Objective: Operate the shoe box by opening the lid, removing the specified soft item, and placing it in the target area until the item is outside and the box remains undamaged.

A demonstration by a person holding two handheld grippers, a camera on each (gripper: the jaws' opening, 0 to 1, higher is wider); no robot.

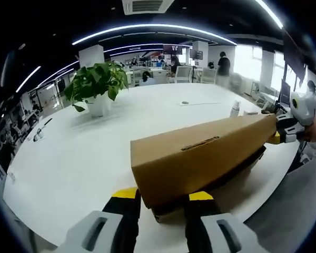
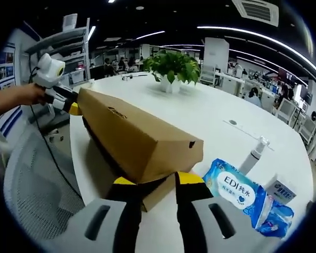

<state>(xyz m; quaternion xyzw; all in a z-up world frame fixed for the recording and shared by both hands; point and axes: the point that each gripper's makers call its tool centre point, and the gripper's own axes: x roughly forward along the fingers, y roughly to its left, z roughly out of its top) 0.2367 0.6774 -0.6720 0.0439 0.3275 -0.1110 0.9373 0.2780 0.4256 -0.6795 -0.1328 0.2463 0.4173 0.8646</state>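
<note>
Office space is being shown beyond a large white table [image 1: 84, 158], with ceiling light strips, desks and distant people. A potted plant [image 1: 97, 87] is being kept near the table's middle. On the near edge the shoe box [image 1: 200, 158] is being held at both ends, its brown lid [image 2: 137, 134] tilted up from the darker base [image 2: 102, 147].

In the left gripper view, the left gripper [image 1: 160, 203] is being pressed to one short end of the lid, its yellow-tipped jaws standing apart with the lid corner and base edge between them; whether they are pinching the cardboard cannot be told. At the far end the right gripper [image 1: 284, 132] is being seen against the other short end. In the right gripper view its jaws are likewise spread on either side of the lid corner, and a firm clamp cannot be confirmed.

By judgement, the task is being started only: the lid is being lifted but is not off, the soft item is not yet out, and placing remains. No damage to the box is being seen.

Beside the box, a blue wipes pack [image 2: 237, 192], a spray bottle [image 2: 253, 155] and a small carton [image 2: 282, 190] are lying. The box's inside is hidden by the lid, so the item cannot be identified, and no target area is marked.
</note>
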